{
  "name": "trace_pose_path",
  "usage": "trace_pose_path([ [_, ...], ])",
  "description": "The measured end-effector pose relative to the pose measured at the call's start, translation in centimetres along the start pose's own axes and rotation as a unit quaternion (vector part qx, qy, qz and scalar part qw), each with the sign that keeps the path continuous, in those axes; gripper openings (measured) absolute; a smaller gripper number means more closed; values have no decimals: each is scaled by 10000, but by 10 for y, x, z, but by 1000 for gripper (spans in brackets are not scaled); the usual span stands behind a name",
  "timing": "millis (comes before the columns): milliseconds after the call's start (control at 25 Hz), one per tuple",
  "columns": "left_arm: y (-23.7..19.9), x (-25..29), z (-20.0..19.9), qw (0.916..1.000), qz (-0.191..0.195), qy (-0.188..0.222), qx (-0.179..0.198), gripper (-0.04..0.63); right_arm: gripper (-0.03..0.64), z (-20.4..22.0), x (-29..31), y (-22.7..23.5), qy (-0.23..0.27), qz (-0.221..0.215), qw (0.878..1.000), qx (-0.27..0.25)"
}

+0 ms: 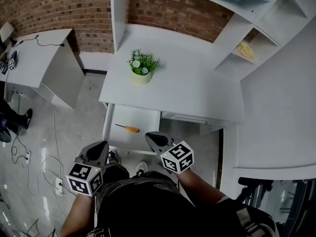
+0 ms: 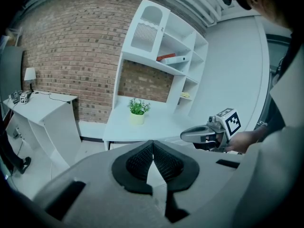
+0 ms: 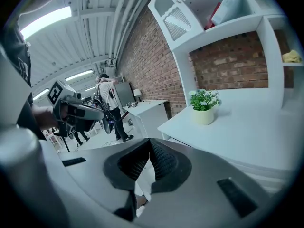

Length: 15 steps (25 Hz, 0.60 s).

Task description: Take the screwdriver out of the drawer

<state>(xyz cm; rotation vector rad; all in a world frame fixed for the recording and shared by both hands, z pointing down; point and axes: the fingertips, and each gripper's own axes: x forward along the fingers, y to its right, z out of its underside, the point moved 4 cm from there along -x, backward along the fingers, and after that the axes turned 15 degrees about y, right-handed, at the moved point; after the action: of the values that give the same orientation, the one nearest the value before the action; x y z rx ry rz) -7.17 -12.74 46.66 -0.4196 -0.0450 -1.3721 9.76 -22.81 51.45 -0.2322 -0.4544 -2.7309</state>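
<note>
Orange-handled screwdriver (image 1: 127, 128) in drawer (image 1: 145, 116), left gripper (image 1: 103, 144), right gripper (image 1: 149, 136) (jaws together)

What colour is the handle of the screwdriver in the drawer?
Orange; the screwdriver shows best in the head view.

Tabletop (image 1: 187, 83): smooth matt white. Wall (image 1: 54, 9): rough red brick. Floor (image 1: 64, 132): glossy, reflective. Left gripper (image 2: 153, 148) and right gripper (image 3: 149, 145): matt grey plastic, with black ribbed fingers (image 2: 137, 163). Screwdriver (image 1: 127, 128): orange plastic-looking handle, thin metal shaft.

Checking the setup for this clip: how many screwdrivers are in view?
1. The screwdriver lies in the open drawer, near its left side; more could hide under the desk.
</note>
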Motion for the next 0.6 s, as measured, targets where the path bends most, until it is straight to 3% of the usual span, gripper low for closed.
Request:
trace_pose_path([
  [280, -30, 23, 8, 9997, 170, -176, -32, 18, 8, 13, 31, 10, -409, 131, 9984, -358],
  [600, -71, 47, 17, 9979, 412, -495, 37, 18, 9, 56, 76, 29, -1325, 330, 9869, -863],
])
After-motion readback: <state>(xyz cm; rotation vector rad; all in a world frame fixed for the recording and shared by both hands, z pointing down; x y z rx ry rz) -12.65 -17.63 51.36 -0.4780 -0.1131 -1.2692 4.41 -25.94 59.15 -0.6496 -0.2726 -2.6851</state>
